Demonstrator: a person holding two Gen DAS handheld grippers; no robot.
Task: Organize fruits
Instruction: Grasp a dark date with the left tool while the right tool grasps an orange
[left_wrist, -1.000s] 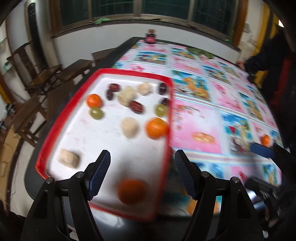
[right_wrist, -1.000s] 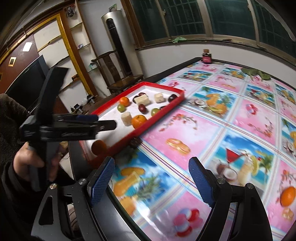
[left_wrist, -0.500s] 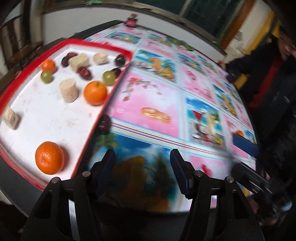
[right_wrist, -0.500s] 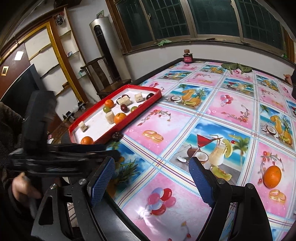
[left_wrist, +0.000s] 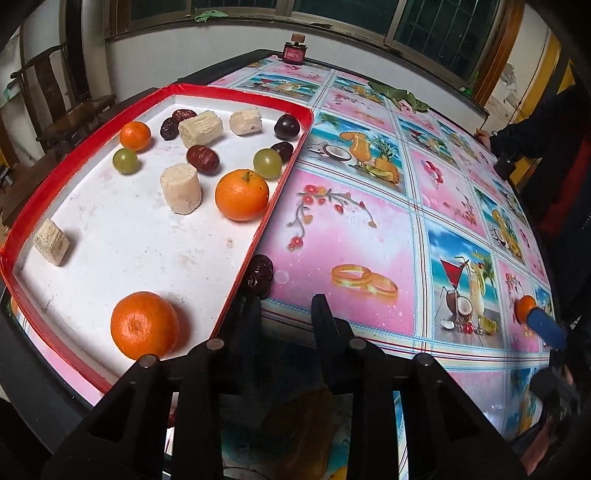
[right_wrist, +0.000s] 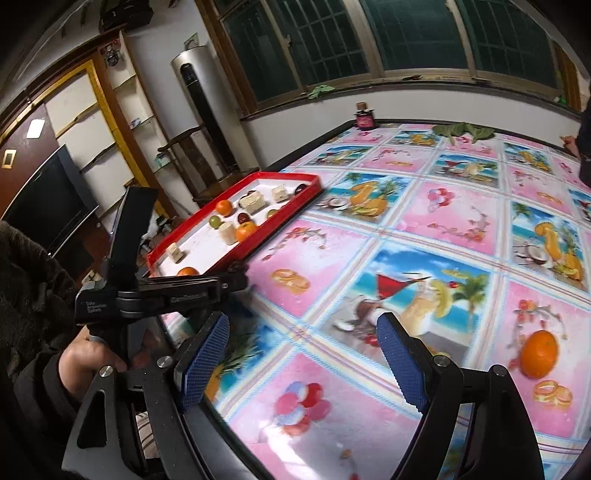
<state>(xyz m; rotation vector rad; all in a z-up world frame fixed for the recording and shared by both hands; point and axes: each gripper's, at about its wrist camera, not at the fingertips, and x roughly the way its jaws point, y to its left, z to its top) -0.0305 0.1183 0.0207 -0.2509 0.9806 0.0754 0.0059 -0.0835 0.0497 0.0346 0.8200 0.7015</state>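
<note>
Left tool (left_wrist: 284, 306): low over the bench, its two fingers parted with nothing between them; the gap is narrower than the right tool's
Dark date (left_wrist: 259, 275): on the bench just ahead of the left tool's left finger, touching the outer wall of the red tray
Red tray (left_wrist: 258, 236): ahead and to the left of the left tool, white inside, holding fruit and pale cut chunks
Nearest orange (left_wrist: 144, 325): in the tray's near corner, just left of the left tool
Second orange (left_wrist: 242, 194): farther ahead by the tray's right wall, a pale chunk (left_wrist: 181, 189) beside it
Far end of tray: two green grapes, a small orange, dark dates and more pale chunks
Right tool (right_wrist: 303, 354): wide open, blue pads bare, above the bench's near edge
Loose orange (right_wrist: 538, 353): on the bench to the right of the right tool, well apart from the tray
Bench (right_wrist: 443, 206): covered with a pink and blue printed cloth
</note>
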